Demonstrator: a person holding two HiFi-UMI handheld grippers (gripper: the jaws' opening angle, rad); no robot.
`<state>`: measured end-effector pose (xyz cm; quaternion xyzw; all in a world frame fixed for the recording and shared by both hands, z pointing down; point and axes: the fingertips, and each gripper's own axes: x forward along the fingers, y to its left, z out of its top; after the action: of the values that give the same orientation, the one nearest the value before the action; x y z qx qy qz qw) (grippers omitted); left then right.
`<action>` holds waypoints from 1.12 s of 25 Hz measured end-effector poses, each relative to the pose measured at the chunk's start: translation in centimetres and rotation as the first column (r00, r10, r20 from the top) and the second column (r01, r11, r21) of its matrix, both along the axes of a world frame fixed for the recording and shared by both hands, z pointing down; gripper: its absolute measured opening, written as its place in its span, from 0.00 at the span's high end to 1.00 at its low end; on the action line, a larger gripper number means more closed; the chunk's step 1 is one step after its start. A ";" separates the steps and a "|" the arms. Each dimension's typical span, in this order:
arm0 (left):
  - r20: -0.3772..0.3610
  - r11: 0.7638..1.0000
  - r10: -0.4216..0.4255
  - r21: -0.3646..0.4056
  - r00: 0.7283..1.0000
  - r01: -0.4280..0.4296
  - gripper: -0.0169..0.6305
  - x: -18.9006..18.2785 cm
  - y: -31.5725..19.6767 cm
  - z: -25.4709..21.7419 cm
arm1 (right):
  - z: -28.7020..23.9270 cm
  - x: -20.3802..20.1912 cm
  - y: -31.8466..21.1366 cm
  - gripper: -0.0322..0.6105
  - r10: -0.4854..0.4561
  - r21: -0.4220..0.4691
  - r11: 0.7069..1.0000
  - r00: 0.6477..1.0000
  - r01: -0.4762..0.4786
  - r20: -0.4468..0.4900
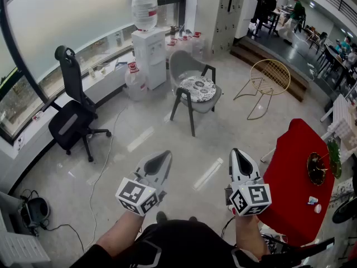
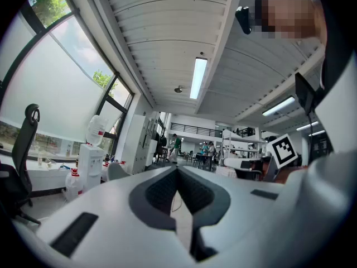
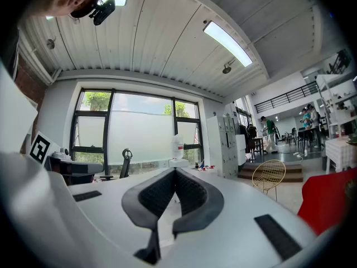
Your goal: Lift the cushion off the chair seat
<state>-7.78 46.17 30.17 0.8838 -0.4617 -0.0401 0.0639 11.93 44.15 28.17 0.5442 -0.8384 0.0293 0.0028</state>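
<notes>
Cushion [image 1: 197,88], round w/ a black-and-white pattern, is lying flat on the seat of the grey chair [image 1: 181,63] in the upper ctr of the head view, well apart from both grippers. Left gripper [image 1: 165,156] is hovering at lower left of ctr and right gripper [image 1: 236,152] at lower right of ctr. Both are pointing up-frame toward the chair, each w/ its marker cube nearest the person.

In the left gripper view the fingers [image 2: 159,191] are meeting at the tips, closed on nothing, w/ only floor showing thru the gap behind the tips. The right gripper view is showing the same: fingers [image 3: 195,197] are pressing together at the tips, nothing btwn them.

Black office chair [image 1: 72,119] is standing at left by the window. Water dispenser [image 1: 149,52] is standing at upper ctr-left, near the grey chair, and a gold wire chair [image 1: 270,77] at upper right. Red bench [image 1: 290,177] is sitting at the right edge, near the right gripper, carrying a round dish [image 1: 317,168] & a few small bits.
</notes>
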 end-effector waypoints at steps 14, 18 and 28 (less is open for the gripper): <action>0.014 1.000 0.012 0.004 1.000 -0.012 0.96 -0.8 -0.1 0.1 | -0.1 -1.7 -0.2 0.94 -0.012 0.000 1.000 1.000 0.012 0.016; 0.015 1.000 0.015 0.009 1.000 -0.015 0.96 -1.5 -0.3 0.0 | -0.1 -2.5 -0.5 0.94 -0.025 -0.002 1.000 0.999 0.025 0.020; 0.028 0.999 0.028 0.033 0.999 -0.029 0.96 -4.0 -0.7 -0.4 | -0.5 -4.9 -0.9 0.94 -0.020 0.018 1.000 0.999 0.019 0.029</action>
<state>-11.79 45.45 29.75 0.8918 -0.4491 -0.0347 0.0431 6.99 43.22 27.63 0.5356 -0.8438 0.0297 -0.0139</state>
